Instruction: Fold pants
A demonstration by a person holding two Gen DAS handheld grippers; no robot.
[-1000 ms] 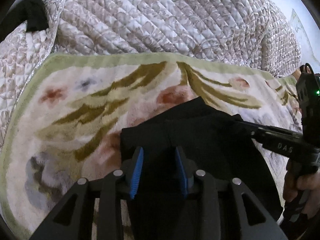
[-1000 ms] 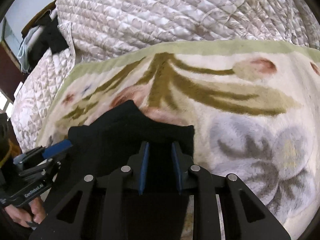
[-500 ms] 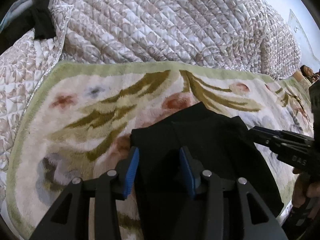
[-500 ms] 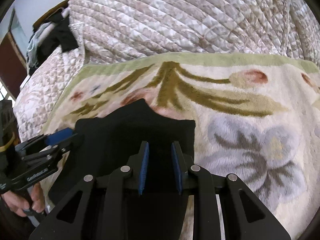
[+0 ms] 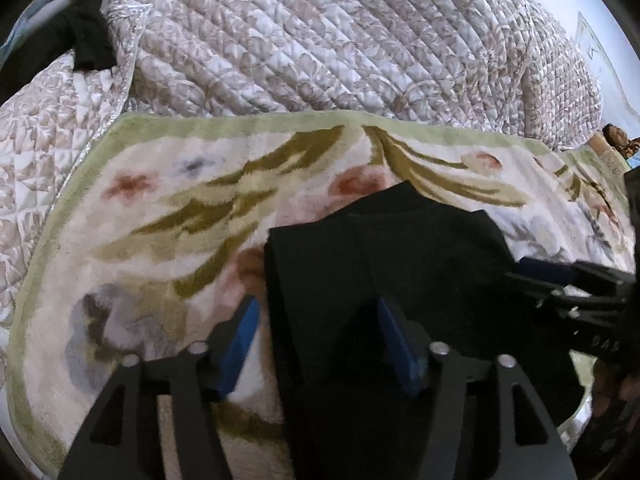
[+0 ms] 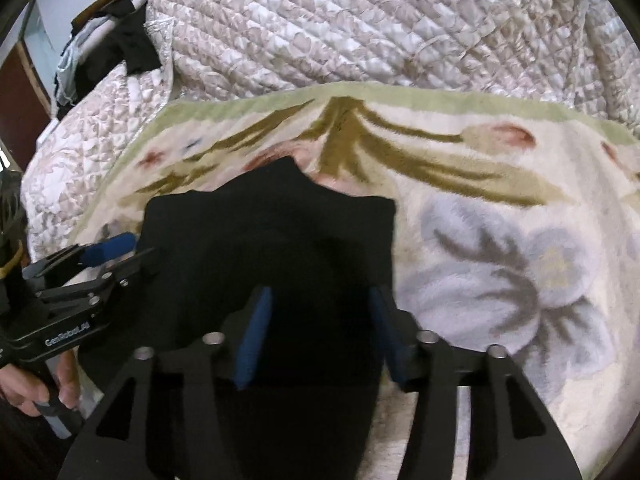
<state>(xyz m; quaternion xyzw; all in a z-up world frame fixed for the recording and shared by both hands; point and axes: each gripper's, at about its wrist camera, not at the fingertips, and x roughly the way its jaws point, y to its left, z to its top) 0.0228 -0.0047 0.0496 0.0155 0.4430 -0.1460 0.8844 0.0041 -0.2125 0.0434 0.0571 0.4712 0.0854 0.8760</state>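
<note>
presently both claws, left gripper [image 5: 316,340] and right gripper [image 6: 320,336], have just been opening, gripping nothing, black pants [image 6: 272,240] folded on the floral blanket [image 6: 500,240].

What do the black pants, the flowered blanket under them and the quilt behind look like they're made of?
Pants: soft matte knit, maybe fleece; no sheen, limp edges.
Blanket: plush pile, likely synthetic; fuzzy nap blurs the flower print.
Quilt: stitched, padded fabric with a slight satin sheen; puffy diamond rows.
</note>
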